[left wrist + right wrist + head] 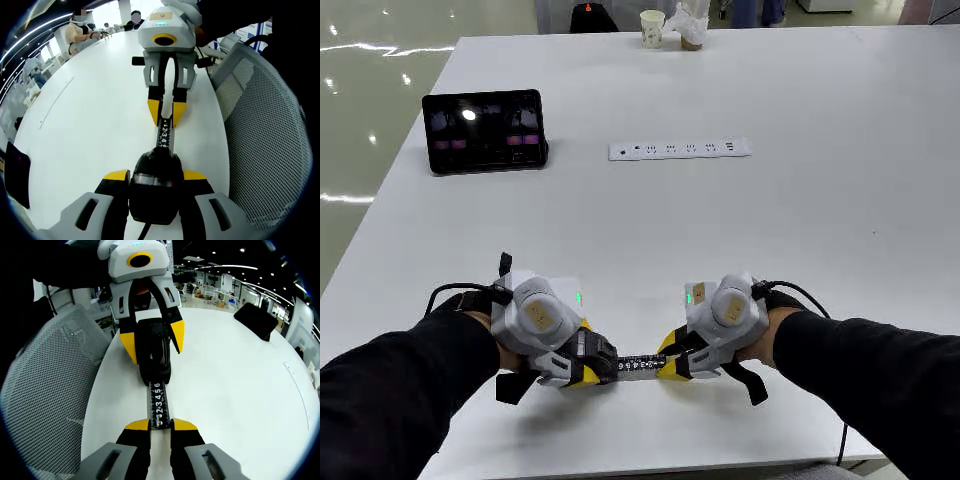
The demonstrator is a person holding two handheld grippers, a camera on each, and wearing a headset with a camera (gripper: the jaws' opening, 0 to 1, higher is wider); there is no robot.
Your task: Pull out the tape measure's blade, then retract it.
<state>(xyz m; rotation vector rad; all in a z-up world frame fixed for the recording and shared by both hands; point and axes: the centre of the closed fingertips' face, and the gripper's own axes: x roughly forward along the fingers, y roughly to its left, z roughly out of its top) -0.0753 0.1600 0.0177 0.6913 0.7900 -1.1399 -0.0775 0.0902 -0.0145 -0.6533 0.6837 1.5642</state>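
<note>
- White surface (720,230) lies open ahead; the work sits near its front edge.
- Left tongs (592,355) clamp the tape measure (155,192) by its case.
- Right tongs (160,426) pinch the short-drawn blade (158,402) at its tip.

Open tabletop (800,230) ahead; tablet (485,130) far left, pwr strip (680,150) mid; mesh chair (265,125) at near edge

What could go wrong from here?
The right gripper pinches only the tip of the black numbered blade; if its fingers slip, the blade could snap back into the black plastic tape measure case. The left gripper holds that case near the front edge of the white table; a loosened grip might drop it off.
</note>
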